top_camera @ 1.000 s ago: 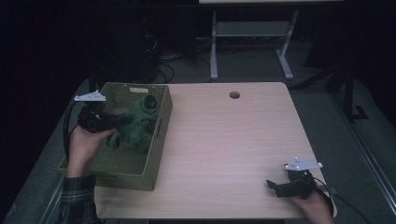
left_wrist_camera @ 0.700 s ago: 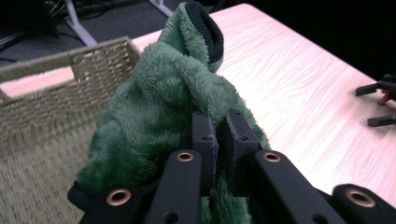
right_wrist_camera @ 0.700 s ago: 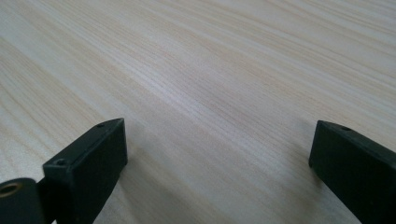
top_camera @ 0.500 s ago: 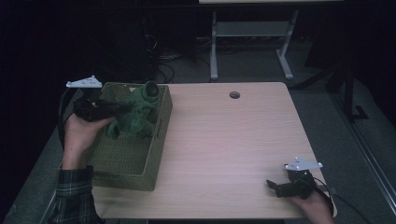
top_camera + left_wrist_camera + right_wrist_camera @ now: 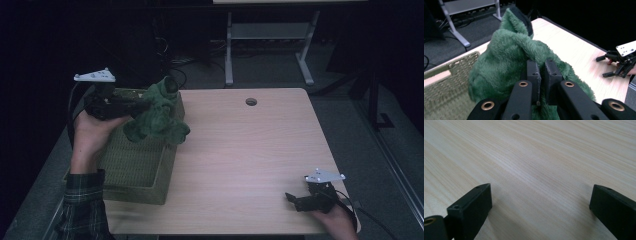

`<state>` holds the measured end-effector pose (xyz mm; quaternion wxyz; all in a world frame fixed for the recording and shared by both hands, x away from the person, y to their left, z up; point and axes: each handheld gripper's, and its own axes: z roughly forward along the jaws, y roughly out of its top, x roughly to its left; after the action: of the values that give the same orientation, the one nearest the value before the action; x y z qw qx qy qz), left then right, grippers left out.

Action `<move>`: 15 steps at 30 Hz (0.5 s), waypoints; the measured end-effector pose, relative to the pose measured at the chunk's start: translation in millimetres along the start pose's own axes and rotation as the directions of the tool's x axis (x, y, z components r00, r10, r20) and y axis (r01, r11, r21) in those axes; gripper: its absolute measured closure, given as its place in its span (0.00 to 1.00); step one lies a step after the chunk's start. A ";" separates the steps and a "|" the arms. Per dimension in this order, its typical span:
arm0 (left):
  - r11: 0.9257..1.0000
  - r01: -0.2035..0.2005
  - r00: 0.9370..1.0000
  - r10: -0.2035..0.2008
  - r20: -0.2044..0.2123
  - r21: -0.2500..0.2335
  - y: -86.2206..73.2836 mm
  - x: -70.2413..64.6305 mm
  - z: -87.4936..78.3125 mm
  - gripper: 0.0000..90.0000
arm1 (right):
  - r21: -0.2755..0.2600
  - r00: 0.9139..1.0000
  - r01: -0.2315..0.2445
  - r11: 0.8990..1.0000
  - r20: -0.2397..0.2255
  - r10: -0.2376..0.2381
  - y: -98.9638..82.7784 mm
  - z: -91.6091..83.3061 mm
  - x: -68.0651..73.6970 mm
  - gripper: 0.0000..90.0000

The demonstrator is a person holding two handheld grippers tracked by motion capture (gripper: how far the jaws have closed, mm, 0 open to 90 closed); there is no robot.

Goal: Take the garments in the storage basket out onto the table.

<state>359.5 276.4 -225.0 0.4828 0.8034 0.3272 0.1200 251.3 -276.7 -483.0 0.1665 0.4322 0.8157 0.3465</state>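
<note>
since the left tool [image 5: 142, 106] pinches only a small fold of the green plush toy [image 5: 157, 117], its jaws nearly closed on the fur, the toy may slip and drop. the toy hangs above the far right corner of the woven basket [image 5: 127, 165], partly past the basket rim and over the surface [image 5: 250, 160]. a loose limb may snag the basket rim and drag the basket along. a slip here likely lands the toy half in the basket, half on the surface. in the left tool view the pads [image 5: 534, 72] bite fur, not stuffing, so grip looks weak. the right tool [image 5: 300, 202] rests well right of the basket near the surface edge, jaws wide open, holding nothing, too far away to catch.
</note>
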 end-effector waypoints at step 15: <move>0.998 -0.047 0.998 0.048 0.037 -0.038 29.4 -24.2 18.1 0.94 | 0.000 1.000 0.000 1.000 0.000 0.000 0.0 0.0 0.0 0.04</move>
<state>362.4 238.8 -206.1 0.5006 0.8041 0.2965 0.1221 251.3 -276.7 -483.0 0.1666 0.4321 0.8158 0.3465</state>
